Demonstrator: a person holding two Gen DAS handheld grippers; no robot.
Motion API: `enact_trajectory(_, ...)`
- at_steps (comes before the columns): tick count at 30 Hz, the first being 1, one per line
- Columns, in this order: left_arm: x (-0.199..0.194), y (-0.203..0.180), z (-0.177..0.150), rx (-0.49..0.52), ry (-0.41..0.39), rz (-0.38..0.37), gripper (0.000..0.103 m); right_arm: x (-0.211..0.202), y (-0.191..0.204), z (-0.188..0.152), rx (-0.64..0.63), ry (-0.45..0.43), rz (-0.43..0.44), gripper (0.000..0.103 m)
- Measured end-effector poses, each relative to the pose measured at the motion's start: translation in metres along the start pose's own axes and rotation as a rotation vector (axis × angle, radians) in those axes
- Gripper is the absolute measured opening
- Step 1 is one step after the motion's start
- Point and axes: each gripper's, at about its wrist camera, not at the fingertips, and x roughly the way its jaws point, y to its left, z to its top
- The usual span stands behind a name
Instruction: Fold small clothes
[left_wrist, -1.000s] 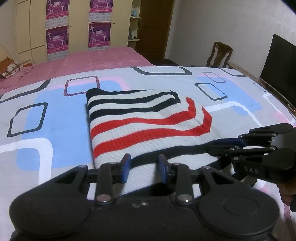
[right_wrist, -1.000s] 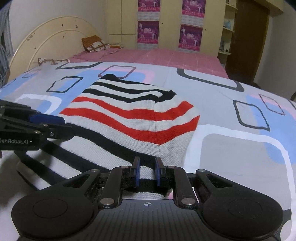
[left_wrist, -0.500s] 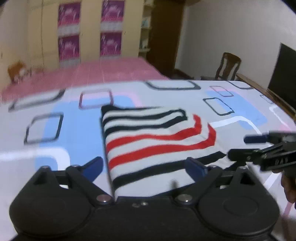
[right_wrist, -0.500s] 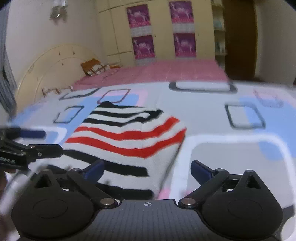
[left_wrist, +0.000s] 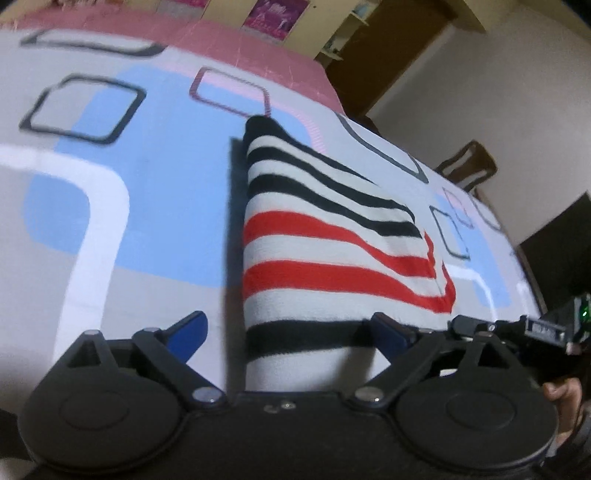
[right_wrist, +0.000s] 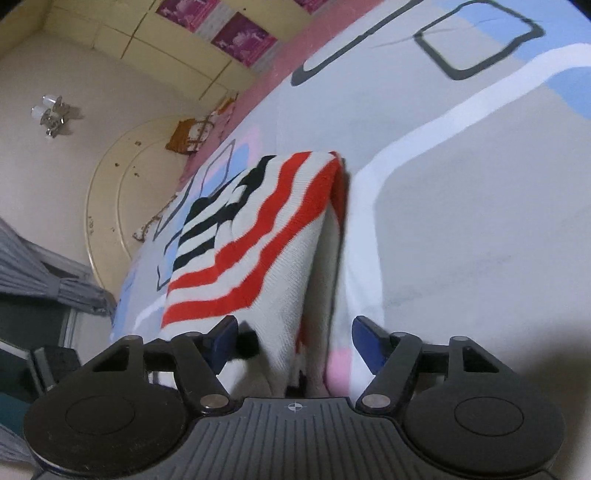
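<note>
Folded striped knit sweater (left_wrist: 332, 251) on smooth printed bedsheet (left_wrist: 110, 229), between released left hand-held gripper (left_wrist: 291, 332) and right hand-held gripper (right_wrist: 291, 339).

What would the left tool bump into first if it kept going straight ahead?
Probably the striped sweater. Its near edge already lies between the open fingers of the left tool, with the bedspread under it. Depth is hard to judge here.

We see a folded knit sweater (left_wrist: 332, 258) with black, red and white stripes. It lies flat on the patterned bed (left_wrist: 110, 221).
</note>
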Motion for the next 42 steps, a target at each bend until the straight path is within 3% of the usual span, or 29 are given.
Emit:
enact_trajectory(3, 0.004, 0.001, 0.004, 0.005, -0.002, -0.021, 0.088, 0.008, 0.008, 0.005, -0.045, 0.011, -0.023, 0.068)
enact_trajectory(6, 0.011, -0.002, 0.009, 0.009, 0.007, -0.068, 0.068, 0.017, 0.022, 0.006, -0.112, 0.009, -0.068, 0.067)
enact_trajectory(12, 0.013, -0.030, 0.012, 0.169, 0.006, 0.007, 0.057, 0.029, 0.063, -0.009, -0.298, -0.033, -0.222, 0.037)
enact_trajectory(18, -0.006, -0.041, 0.011, 0.293, 0.001, 0.017, 0.049, 0.025, 0.106, -0.042, -0.440, -0.138, -0.358, 0.032)
enact_trajectory(23, -0.030, -0.045, 0.010, 0.367, -0.023, 0.027, 0.047, 0.026, 0.142, -0.054, -0.466, -0.166, -0.364, 0.032)
enact_trajectory(28, -0.069, -0.023, 0.017, 0.388, -0.054, 0.054, 0.047, 0.044, 0.179, -0.071, -0.489, -0.171, -0.343, 0.032)
enact_trajectory(42, -0.159, 0.100, 0.026, 0.332, -0.060, 0.158, 0.047, 0.166, 0.281, -0.122, -0.558, -0.085, -0.253, 0.032)
